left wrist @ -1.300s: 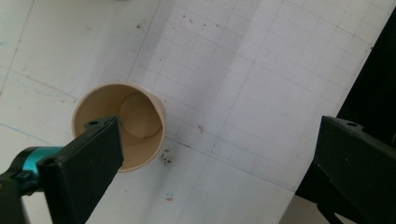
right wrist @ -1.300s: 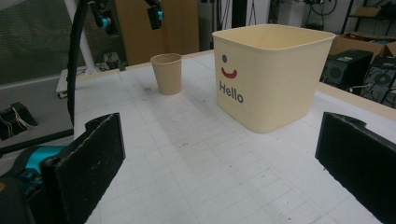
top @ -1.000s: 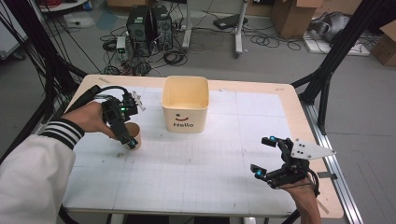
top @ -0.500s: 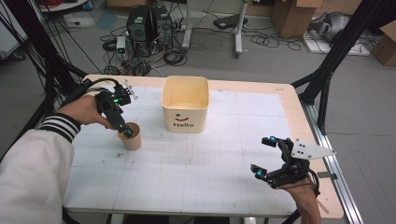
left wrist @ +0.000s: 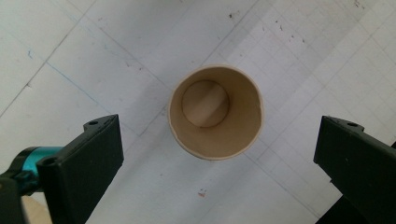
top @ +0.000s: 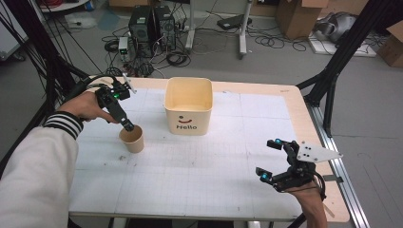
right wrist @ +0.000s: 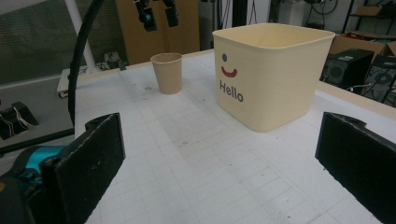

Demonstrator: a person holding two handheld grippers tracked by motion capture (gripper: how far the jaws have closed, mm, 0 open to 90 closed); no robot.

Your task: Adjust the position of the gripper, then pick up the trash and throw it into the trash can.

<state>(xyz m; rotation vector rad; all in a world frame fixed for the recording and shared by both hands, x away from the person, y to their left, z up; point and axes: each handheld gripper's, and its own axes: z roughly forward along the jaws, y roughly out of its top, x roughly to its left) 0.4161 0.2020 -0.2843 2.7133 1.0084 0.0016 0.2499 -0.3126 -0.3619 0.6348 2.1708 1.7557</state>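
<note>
A brown paper cup (top: 132, 139) stands upright and empty on the white gridded table (top: 199, 190), left of centre. My left gripper (top: 124, 122) hangs just above its rim, pointing down. In the left gripper view the cup (left wrist: 215, 116) sits between the two jaws, which are wide open and clear of it. A cream bin (top: 188, 107) with a smile and "Hello" on it stands at the middle back. Near the front right edge my right gripper (top: 267, 159) is held open with nothing in it, and its view faces the bin (right wrist: 271, 74) and the cup (right wrist: 167, 72).
A striped sleeve cuff (top: 64, 124) reaches in from the left. Black frame legs (top: 332, 80) stand off the table's right side. Computers and cables (top: 147, 26) lie on the floor beyond the far edge.
The left gripper carried the cup, set it upright on the table, let go and lifted above the rim. The right gripper has stayed still.
</note>
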